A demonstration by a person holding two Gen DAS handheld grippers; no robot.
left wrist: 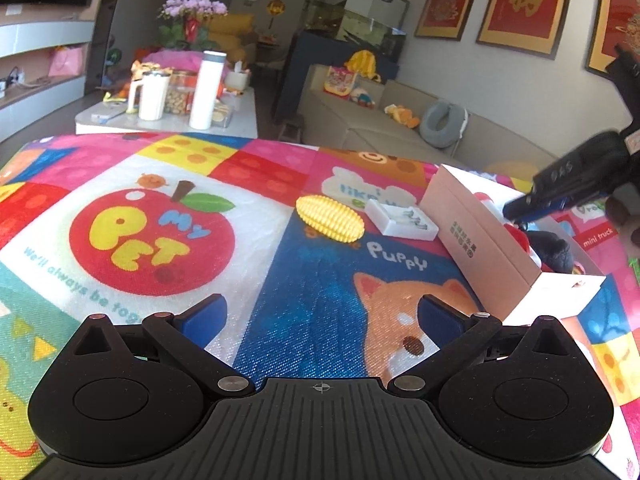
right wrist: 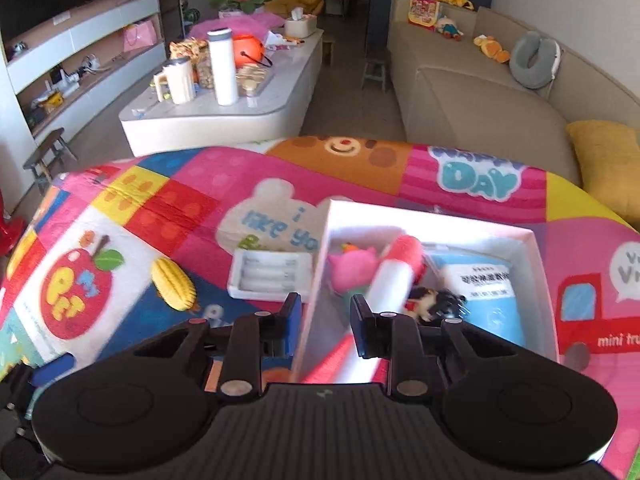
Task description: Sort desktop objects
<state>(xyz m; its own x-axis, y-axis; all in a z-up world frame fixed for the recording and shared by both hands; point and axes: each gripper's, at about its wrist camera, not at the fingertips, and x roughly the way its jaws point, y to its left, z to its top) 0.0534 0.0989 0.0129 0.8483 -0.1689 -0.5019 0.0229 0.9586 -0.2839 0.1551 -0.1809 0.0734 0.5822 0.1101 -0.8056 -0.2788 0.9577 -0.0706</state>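
1. Now, my left gripper [left wrist: 320,312] hangs low over the patterned play mat [left wrist: 280,272], its blue-padded fingers spread wide apart with nothing between them, only the printed dog face underneath.
2. Ahead of my left jaws, a yellow toy corn cob [left wrist: 330,220] lies on the mat, and just beside it to the right sits a small white tray [left wrist: 402,220] with pale cylinders inside.
3. To the right of that tray stands an open white cardboard box [left wrist: 480,232], its long side wall facing my left camera.
4. My right gripper [right wrist: 326,316] points steeply down at the box's near left corner, its fingers set narrowly.
5. The left finger sits outside the box's left wall, and the right finger sits inside the box.
6. A red-and-white stick [right wrist: 394,276] lies slanted in the box, and its lower end runs down past my right finger; the picture is blurred there, so I cannot tell whether my pads press on the stick or the wall.
7. Inside the box, a pink plush toy [right wrist: 352,270] rests against the left wall beside the stick.
8. A small black-and-red toy [right wrist: 436,300] lies just right of the stick, and a blue-and-white packet [right wrist: 488,292] fills the box's right side.
9. From my right camera, the corn cob and the white tray lie on the mat left of the box, outside it.
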